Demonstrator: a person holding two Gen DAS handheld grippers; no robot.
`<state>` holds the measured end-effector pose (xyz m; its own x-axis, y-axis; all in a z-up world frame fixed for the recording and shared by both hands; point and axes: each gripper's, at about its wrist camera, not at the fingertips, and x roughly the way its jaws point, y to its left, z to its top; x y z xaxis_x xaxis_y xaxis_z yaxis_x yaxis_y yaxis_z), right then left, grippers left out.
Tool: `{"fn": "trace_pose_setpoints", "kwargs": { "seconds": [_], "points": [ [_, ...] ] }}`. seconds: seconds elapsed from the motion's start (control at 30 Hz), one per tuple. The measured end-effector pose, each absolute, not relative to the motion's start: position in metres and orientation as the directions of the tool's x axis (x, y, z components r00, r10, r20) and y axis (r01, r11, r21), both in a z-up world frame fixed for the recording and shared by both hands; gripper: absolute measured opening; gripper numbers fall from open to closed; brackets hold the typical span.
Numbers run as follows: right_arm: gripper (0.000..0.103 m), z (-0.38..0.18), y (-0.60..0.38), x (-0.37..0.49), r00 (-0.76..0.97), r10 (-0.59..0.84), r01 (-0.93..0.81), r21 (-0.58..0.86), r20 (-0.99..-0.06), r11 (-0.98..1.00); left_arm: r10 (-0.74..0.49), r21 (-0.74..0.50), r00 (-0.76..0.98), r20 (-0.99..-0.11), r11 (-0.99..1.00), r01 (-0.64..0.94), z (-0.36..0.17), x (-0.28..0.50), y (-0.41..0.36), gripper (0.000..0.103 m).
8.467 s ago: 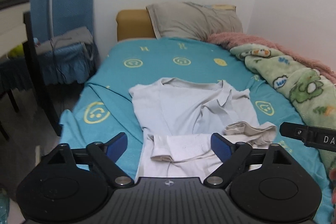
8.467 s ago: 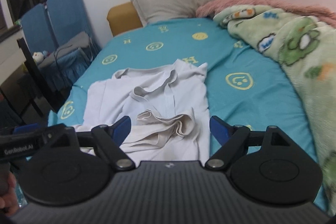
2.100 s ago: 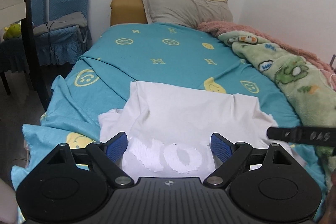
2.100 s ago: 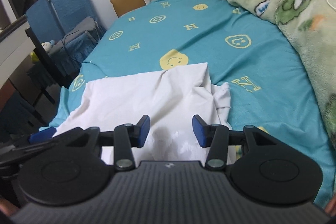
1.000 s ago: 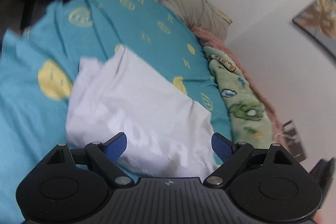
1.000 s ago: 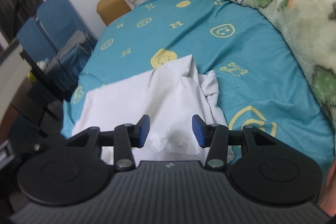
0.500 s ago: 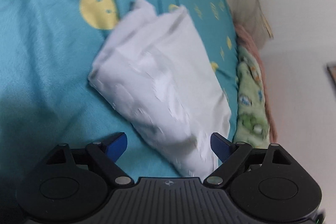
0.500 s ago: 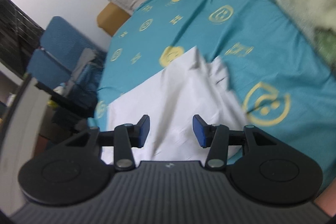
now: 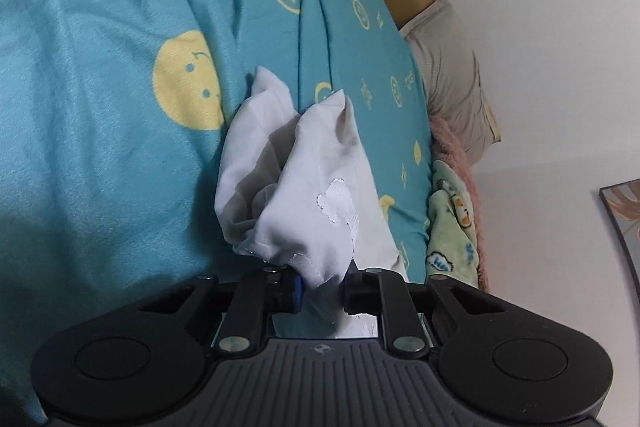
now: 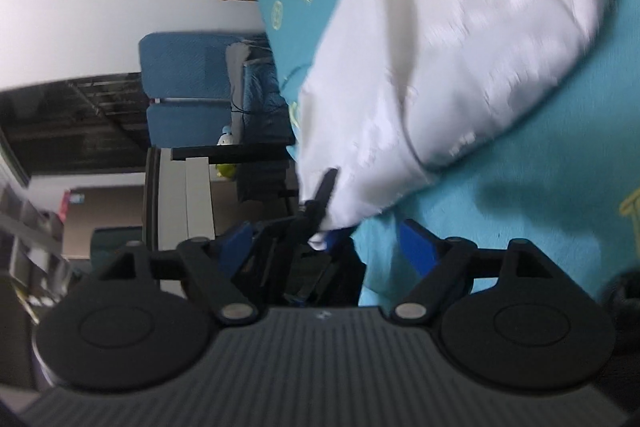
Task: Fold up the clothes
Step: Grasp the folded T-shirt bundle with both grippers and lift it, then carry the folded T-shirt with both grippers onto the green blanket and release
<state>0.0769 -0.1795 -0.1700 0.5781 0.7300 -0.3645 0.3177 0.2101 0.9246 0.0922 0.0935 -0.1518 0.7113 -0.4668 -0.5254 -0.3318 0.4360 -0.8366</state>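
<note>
- Ahead of both grippers, spread wide: teal bedsheet point(image 9: 100, 115).
- Bunched on it, running forward from the left gripper point(image 9: 320, 293): white shirt point(image 9: 304, 195), hem clamped between nearly closed pads.
- Parted, gripping nothing: right gripper point(image 10: 326, 247), beside the hem.

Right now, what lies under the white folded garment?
The teal bedsheet with yellow smiley faces lies under the white folded garment, which the left tongs pinch at one end. The sheet directly beneath it is covered.
</note>
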Motion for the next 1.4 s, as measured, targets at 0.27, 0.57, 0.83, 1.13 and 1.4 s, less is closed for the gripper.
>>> {"fn": "trace_pose_setpoints", "kwargs": {
  "seconds": [0.27,0.57,0.83,1.13,1.4],
  "points": [
    [0.066,-0.183,-0.22,0.066,0.696,0.456,0.5,0.83,-0.555,0.246,-0.478,-0.853,0.717,-0.507,0.395,-0.34,-0.152,0.09,0.097,0.017],
    [0.027,-0.175,-0.228,0.069,0.714,0.359,0.495,0.796,-0.601,0.35,-0.488,-0.863,0.719,-0.495,0.371,-0.343,-0.153,0.089,0.101,0.017],
    [0.022,-0.13,-0.232,0.046,0.805,0.331,0.36,0.849,-0.493,0.387,-0.508,-0.887,0.738,-0.444,0.368,-0.279,-0.11,0.061,0.107,0.016],
    [0.021,-0.048,-0.277,-0.018,0.858,0.305,0.29,0.88,-0.413,0.376,-0.607,-0.877,0.662,-0.44,0.448,-0.172,-0.002,0.049,0.056,0.016],
    [0.021,0.004,-0.391,-0.005,0.911,0.15,0.302,0.868,-0.385,0.394,-0.688,-0.843,0.558,-0.463,0.536,-0.038,0.062,0.125,-0.089,0.016]
  ]
}}
